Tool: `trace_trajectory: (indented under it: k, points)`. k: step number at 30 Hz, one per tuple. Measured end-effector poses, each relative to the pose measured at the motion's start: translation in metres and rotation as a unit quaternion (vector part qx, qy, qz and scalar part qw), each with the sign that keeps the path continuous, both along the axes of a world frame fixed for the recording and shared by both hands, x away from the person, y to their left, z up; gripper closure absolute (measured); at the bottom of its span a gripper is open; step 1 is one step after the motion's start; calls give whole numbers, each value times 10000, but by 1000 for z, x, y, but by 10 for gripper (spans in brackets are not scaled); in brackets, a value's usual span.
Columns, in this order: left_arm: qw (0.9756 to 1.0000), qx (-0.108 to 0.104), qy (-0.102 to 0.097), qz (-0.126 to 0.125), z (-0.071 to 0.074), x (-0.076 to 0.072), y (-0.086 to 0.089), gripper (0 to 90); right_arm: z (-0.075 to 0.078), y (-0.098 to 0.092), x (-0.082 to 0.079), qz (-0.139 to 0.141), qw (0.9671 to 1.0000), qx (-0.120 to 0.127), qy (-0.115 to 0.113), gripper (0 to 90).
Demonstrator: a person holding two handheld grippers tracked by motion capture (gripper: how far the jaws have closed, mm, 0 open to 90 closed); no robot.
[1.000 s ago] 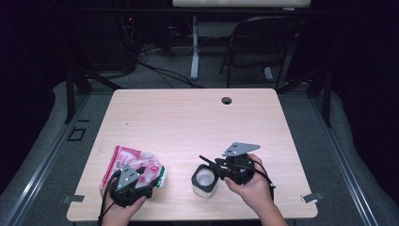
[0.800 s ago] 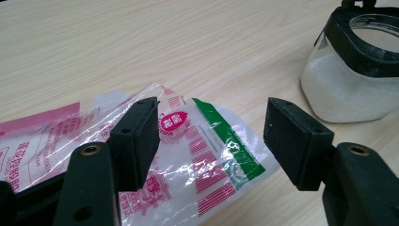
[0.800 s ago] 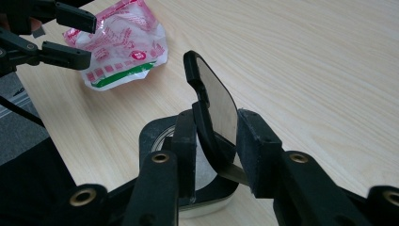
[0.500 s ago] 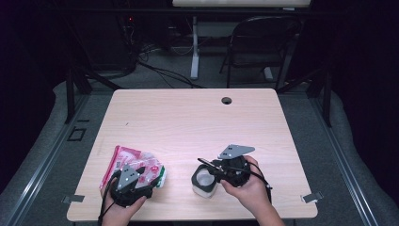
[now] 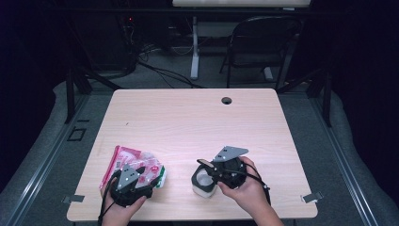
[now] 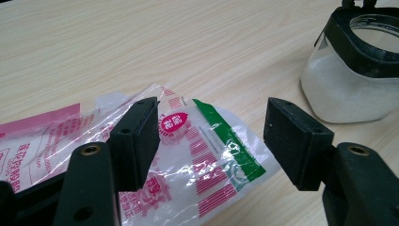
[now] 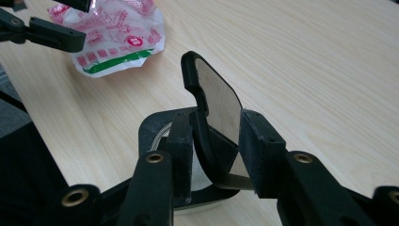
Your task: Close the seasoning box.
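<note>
the right gripper [image 7: 214,155] has its jaws around the hinged lid [image 7: 214,101] of a small clear container [image 5: 203,182] that stands on the table [image 5: 197,122] near the front edge; the lid stands tipped up and open, and the jaws have just been opening, so whether the pads press on it now i cannot tell. the left gripper [image 6: 211,141] hovers with jaws wide and nothing between them, just above a crinkled plastic bag [image 6: 197,155] printed in red and green that lies flat on the table to the container's left. the risk, as i judge it, is that a loosened hold lets the lid flop back down over the mouth, or that a sideways tug on the lid tips the light container and spills the white powder in it. the bag is slick film, so a shallow pinch could slide off. the left gripper view shows the powder through the container's clear wall, which the high view leaves as a pale blur; the right gripper view shows the lid's upright tilt between the jaws.
</note>
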State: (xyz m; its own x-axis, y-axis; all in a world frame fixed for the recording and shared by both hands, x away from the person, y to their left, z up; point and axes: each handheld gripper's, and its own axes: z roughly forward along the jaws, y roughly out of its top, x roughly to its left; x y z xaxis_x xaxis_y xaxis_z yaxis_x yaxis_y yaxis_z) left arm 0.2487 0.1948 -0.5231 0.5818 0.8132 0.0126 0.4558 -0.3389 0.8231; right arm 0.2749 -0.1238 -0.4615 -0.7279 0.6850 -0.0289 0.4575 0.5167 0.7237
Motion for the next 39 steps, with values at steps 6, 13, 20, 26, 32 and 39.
trace_trajectory:
  k: [6, 13, 20, 26, 32, 39]
  points:
    - [10000, -23, -27, 44, 0, 0, 1, 364, -5, 5, -9, -47, 9996, -97, -258, 656]
    - [10000, -23, -27, 58, 0, 0, 1, 364, -10, 8, -15, -27, 9988, -162, -471, 643]
    - [10000, 7, 2, 54, -1, 0, 1, 364, -16, 11, -21, -26, 9978, -231, -616, 613]
    - [10000, 11, -4, 47, -1, 0, 1, 364, -17, 13, -23, -8, 9974, -314, -649, 603]
    - [10000, 17, -4, 44, -1, 0, 0, 364, -19, 16, -24, 31, 9971, -351, -669, 587]
    - [10000, 15, -13, 48, -1, 0, 1, 364, -20, 19, -24, 82, 9975, -305, -628, 583]
